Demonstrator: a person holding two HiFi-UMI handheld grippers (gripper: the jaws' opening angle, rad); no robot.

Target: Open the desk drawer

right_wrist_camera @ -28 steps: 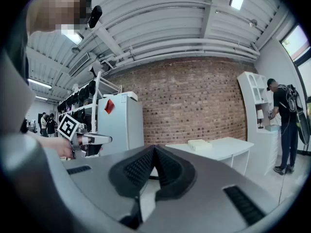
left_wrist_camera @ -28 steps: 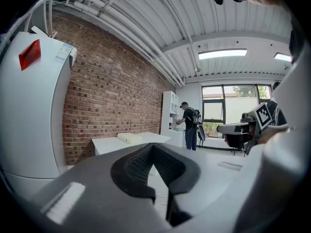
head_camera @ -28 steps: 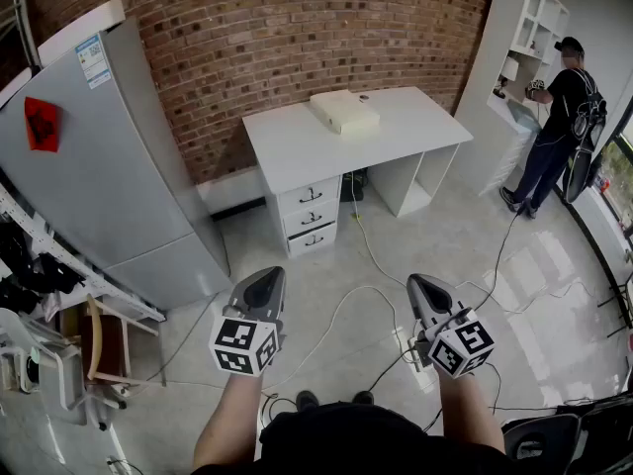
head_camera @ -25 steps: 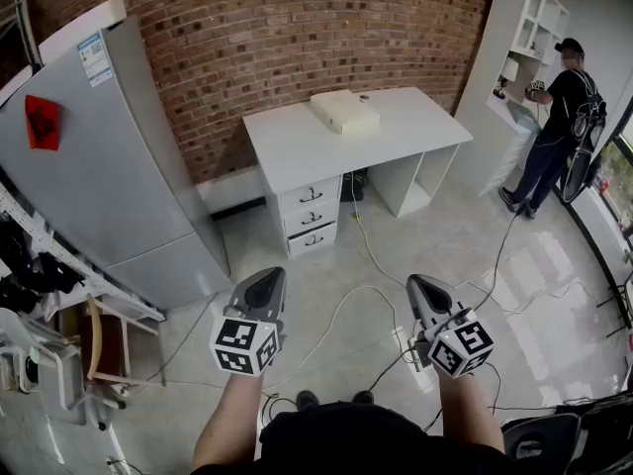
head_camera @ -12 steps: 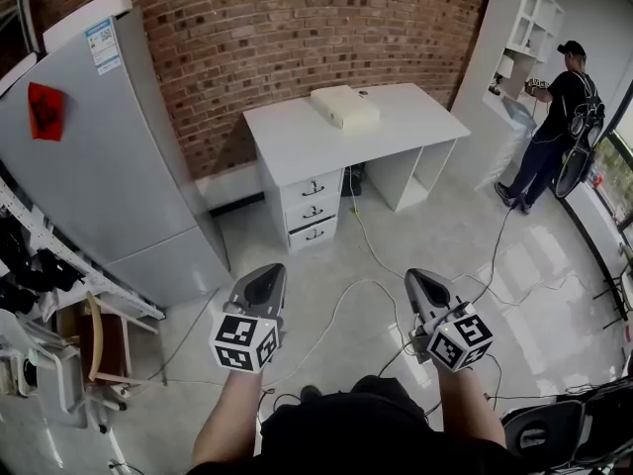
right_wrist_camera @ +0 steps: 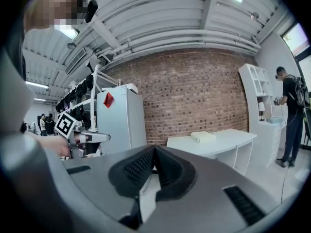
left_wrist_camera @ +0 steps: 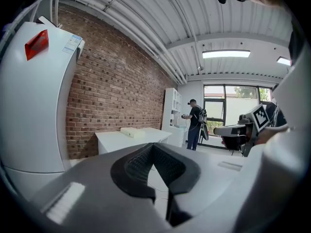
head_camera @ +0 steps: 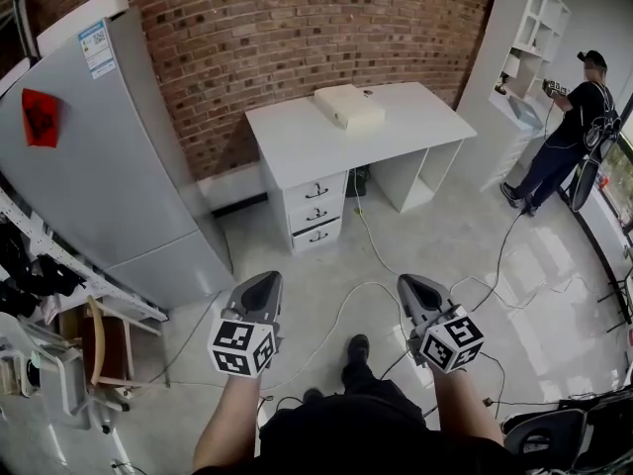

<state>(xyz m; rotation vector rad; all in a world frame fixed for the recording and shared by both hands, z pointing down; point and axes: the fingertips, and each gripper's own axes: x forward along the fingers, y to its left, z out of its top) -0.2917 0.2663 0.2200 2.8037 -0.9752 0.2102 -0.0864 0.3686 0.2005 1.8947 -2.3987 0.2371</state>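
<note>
A white desk (head_camera: 376,139) stands against the brick wall, well ahead of me across the floor. Its three drawers (head_camera: 317,212) with dark handles sit stacked at the desk's left end, all closed. A flat white box (head_camera: 347,105) lies on the desk top. My left gripper (head_camera: 261,286) and right gripper (head_camera: 412,287) are held side by side low in the head view, far short of the desk. Both are shut with nothing between the jaws. The desk (left_wrist_camera: 127,139) also shows small in the left gripper view, and the desk (right_wrist_camera: 214,144) shows in the right gripper view too.
A grey fridge (head_camera: 109,156) stands left of the desk. Cables (head_camera: 371,255) trail over the glossy floor between me and the desk. A person (head_camera: 574,132) stands by a white shelf unit (head_camera: 524,57) at the right. Racks and a chair (head_camera: 99,349) crowd the left edge.
Both grippers have shifted slightly toward the desk and a little lower. My foot has stepped forward between them. The person at the right has moved further right.
</note>
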